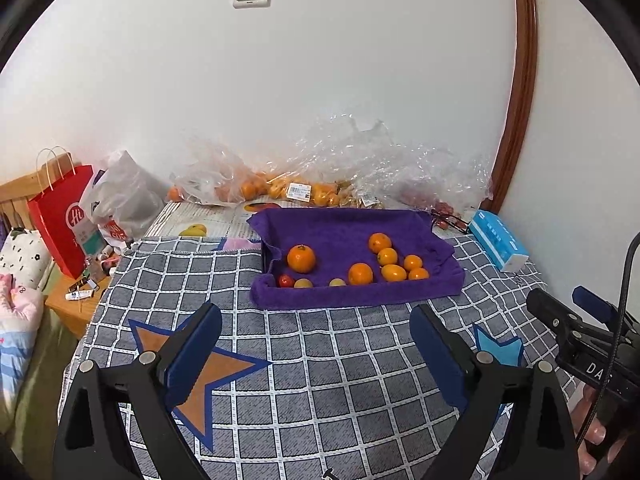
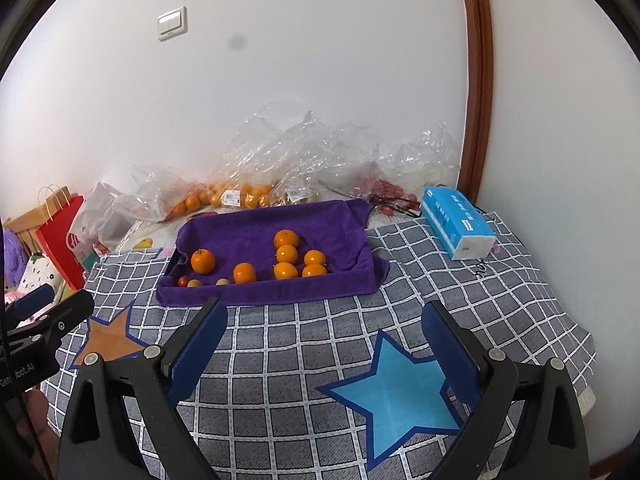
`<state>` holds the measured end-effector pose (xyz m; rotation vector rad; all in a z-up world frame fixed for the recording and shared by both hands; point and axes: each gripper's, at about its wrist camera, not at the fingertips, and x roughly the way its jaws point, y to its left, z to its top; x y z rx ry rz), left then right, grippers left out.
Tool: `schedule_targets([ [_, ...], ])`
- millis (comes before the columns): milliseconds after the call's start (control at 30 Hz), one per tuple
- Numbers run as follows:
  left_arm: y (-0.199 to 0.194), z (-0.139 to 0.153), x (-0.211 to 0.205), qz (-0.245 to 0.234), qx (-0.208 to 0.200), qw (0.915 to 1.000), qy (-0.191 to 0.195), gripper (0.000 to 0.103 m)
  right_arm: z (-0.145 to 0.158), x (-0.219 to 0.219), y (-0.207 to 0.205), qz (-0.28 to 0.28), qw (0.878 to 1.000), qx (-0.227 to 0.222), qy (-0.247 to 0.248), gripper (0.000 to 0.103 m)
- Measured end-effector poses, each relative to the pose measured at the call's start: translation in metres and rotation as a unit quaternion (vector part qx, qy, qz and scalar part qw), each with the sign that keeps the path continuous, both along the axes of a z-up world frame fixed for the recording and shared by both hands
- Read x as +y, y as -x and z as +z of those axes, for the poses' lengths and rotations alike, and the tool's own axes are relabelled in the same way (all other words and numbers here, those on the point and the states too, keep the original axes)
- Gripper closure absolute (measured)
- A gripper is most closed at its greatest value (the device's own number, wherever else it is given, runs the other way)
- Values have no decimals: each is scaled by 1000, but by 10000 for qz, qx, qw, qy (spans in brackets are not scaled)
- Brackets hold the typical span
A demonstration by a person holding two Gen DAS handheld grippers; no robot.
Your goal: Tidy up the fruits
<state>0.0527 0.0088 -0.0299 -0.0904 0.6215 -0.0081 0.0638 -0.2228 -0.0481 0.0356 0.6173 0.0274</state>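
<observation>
The purple towel-lined tray (image 2: pixel 360 280) of small orange citrus fruits (image 2: pixel 286 271) lies straight ahead of both grippers, its long side running across their line. The right gripper (image 2: pixel 324 344) and the left gripper (image 1: pixel 316 344) both gape empty and stand well short of it, the right more squarely facing the fruit cluster.

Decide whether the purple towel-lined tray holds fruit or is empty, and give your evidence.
Holds fruit. The purple towel-lined tray contains seven round orange citrus fruits, one small red fruit and two small yellowish fruits.
</observation>
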Motion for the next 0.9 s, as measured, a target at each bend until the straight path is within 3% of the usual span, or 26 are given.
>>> schedule_targets([
  [900, 4, 4, 4, 67, -24, 10000, -15, 8, 2, 1, 4, 4, 10000, -22, 3, 6],
])
